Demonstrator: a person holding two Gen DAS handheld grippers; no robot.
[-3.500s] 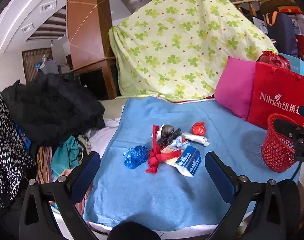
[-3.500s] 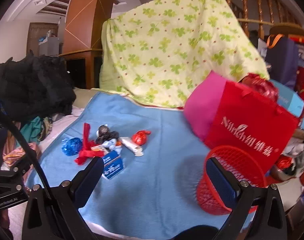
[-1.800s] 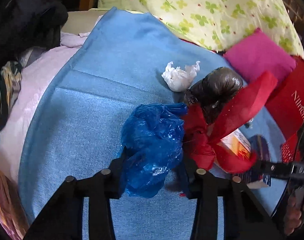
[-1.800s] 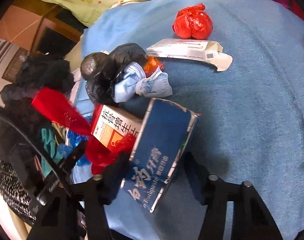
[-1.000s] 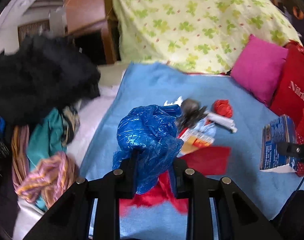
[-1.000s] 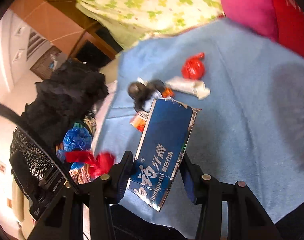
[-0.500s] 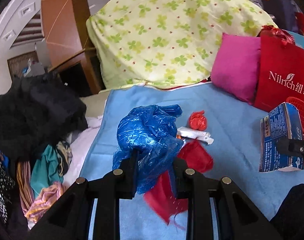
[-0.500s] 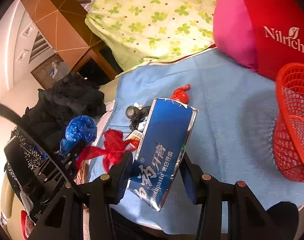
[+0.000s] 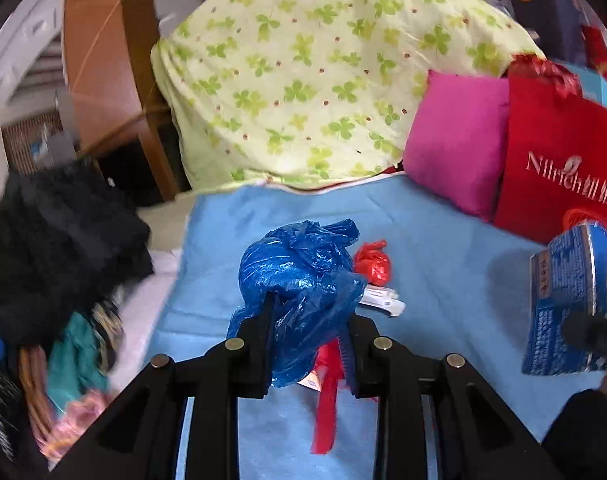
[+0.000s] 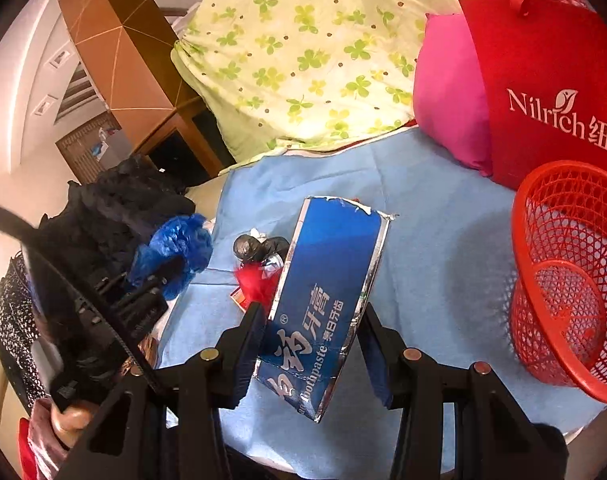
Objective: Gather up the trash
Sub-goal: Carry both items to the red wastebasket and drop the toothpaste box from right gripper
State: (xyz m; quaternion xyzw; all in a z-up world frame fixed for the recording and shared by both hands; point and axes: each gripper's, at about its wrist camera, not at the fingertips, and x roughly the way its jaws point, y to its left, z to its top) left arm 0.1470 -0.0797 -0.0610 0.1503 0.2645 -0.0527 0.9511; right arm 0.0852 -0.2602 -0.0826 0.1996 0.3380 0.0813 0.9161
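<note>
With the left gripper (image 9: 308, 320) pinching the blue bag (image 9: 299, 280) and the right gripper (image 10: 311, 344) clamping the box (image 10: 327, 296) above the bed, I'd carry each over the basket (image 10: 567, 280) rim before loosening the fingers.

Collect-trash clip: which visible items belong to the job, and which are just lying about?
Job: blue plastic bag in left tongs; toothpaste box in right tongs; red basket; red wad.
Lying about: pink cushion; red shopping bag; clover quilt; black clothes.

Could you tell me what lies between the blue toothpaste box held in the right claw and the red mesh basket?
Only bare blue blanket separates the blue toothpaste box from the red mesh basket, seen in the right wrist view.
</note>
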